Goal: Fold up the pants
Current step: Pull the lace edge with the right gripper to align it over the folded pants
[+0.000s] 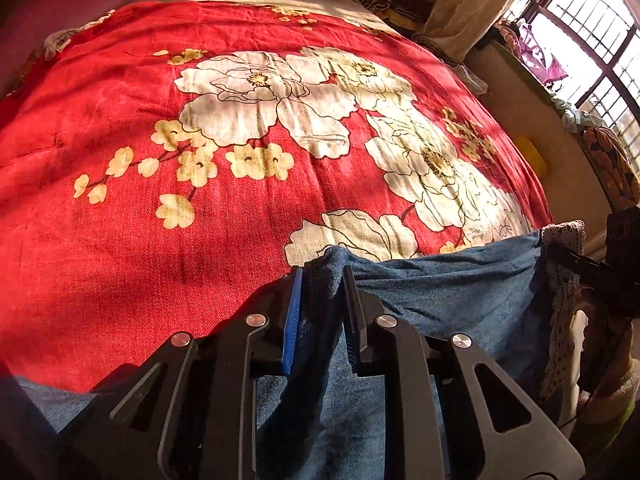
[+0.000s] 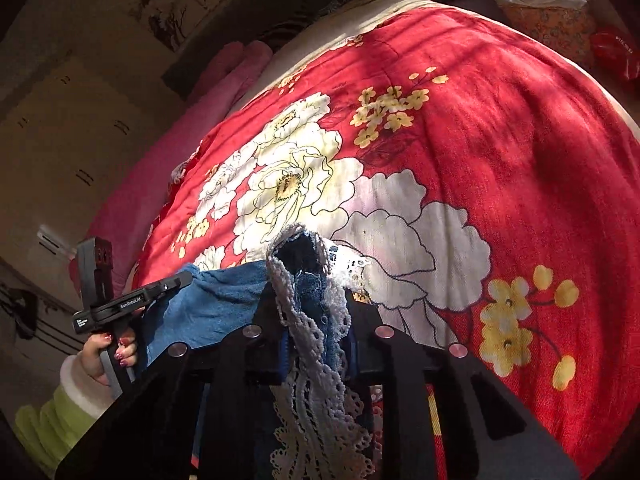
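Blue denim pants [image 1: 440,292], white lace trim [image 2: 316,360]; red bedspread [image 1: 120,240], cream-yellow flowers.

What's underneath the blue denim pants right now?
The red floral bedspread shows beyond the blue denim pants; whatever lies directly beneath them is covered.

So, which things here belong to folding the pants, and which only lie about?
For the job:
- blue denim pants with white lace trim
- left gripper
- right gripper

Lying about:
- red floral bedspread
- pink pillow

surface: bed [image 1: 100,280] | cover: red floral blanket [image 1: 240,220] | on it: blue pants [image 1: 460,292], near edge
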Demonstrator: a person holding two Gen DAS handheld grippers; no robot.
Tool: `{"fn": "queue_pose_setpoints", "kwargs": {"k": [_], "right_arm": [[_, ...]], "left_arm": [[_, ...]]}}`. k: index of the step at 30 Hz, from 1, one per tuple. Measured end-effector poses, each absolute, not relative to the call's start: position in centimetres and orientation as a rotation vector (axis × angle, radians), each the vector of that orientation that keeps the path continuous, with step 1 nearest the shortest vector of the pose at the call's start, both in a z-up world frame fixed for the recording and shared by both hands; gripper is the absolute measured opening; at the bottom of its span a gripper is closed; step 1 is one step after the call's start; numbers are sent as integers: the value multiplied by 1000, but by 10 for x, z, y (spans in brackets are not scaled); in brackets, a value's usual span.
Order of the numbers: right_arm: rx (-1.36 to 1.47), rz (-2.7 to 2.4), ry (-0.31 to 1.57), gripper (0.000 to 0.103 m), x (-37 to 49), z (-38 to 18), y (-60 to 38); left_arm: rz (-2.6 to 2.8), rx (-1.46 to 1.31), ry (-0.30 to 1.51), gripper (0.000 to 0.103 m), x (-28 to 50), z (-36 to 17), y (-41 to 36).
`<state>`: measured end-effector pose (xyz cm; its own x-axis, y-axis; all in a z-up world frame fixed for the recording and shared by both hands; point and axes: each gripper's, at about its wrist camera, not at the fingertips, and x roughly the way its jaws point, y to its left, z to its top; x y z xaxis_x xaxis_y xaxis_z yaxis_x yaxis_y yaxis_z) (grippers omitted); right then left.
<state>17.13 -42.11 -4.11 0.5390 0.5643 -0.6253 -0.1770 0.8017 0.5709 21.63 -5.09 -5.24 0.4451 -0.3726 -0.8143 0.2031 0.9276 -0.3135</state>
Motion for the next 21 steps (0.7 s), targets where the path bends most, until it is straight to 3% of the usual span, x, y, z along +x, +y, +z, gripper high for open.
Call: {"fn": "queue_pose_setpoints", "kwargs": {"k": [9,15,17,19,21], "right_arm": [[414,386,982,23,190,-80,-416],[368,298,924,51,165,-51,-434],[380,294,892,52,149,-39,-444],[393,290,870,57,131,-30,-450],[395,302,850,61,111,-23,-451]], "left_arm": [[-303,-123,1009,12,221,-60,-57],[-296,-137,963,13,216,-51,-52],[-297,-164,925,13,207,-41,-46],[-285,-175,895,31,195,-30,-39],[-287,-195,871,43,179,-20,-32]]}}
